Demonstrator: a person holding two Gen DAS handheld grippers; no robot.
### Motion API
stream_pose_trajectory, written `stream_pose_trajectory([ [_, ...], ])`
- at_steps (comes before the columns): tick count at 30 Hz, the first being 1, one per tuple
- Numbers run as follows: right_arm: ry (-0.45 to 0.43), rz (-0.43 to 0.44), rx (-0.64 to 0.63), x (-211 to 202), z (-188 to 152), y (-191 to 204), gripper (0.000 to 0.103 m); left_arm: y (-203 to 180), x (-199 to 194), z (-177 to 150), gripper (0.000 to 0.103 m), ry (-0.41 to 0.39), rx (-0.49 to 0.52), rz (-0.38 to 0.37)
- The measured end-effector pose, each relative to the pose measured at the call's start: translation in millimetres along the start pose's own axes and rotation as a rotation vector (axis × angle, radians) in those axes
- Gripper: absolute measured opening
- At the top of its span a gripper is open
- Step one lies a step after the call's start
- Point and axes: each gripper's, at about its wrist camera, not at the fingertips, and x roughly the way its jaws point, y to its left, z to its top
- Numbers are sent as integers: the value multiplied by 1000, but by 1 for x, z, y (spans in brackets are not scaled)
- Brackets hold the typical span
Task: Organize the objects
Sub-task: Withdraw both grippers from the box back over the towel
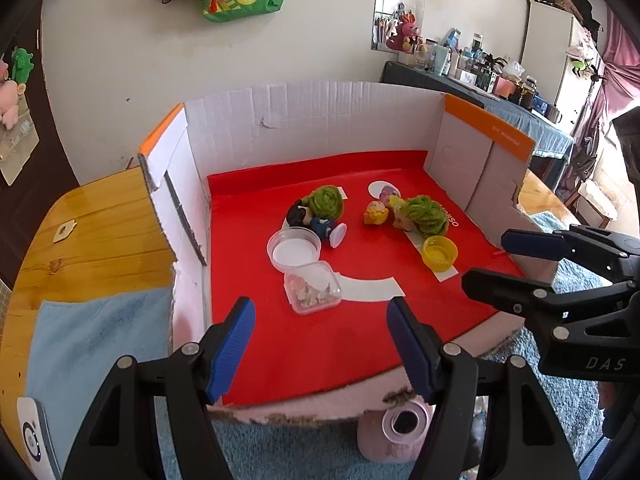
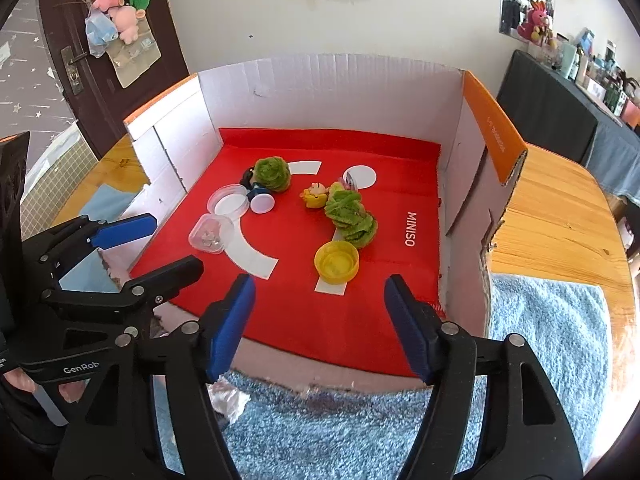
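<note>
On a red mat (image 1: 360, 344) (image 2: 320, 320) inside an open cardboard box lie small objects. A clear square box of trinkets (image 1: 312, 288) (image 2: 210, 234), a round clear tub (image 1: 294, 250) (image 2: 230, 202), a dark figurine with a white base (image 1: 320, 224) (image 2: 258, 196), two green fuzzy balls (image 1: 326, 202) (image 1: 426, 214) (image 2: 274, 174) (image 2: 352, 214), a yellow toy (image 1: 376, 214) (image 2: 314, 196) and a yellow cup (image 1: 440, 253) (image 2: 337, 262). My left gripper (image 1: 320, 344) (image 2: 158, 238) is open and empty over the mat's front edge. My right gripper (image 2: 318, 324) (image 1: 504, 260) is open and empty, right of it.
White and orange cardboard walls (image 1: 312, 120) (image 2: 332, 92) stand on three sides. The box rests on a wooden table (image 1: 92, 224) (image 2: 560, 208) with blue towels (image 1: 96, 352) (image 2: 540, 340). A pink bottle (image 1: 400, 432) lies below the front edge. A cluttered dark counter (image 1: 460, 84) is at the back right.
</note>
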Motion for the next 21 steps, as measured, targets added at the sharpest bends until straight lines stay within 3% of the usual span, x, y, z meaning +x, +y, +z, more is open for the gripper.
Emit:
stream_pose_trajectory([
  [10, -27, -13, -9, -17, -9, 6, 79, -3, -16, -9, 83, -27, -1, 18],
  [21, -48, -29, -23, -34, -22, 17, 85, 0, -32, -21, 94, -51, -14, 33],
])
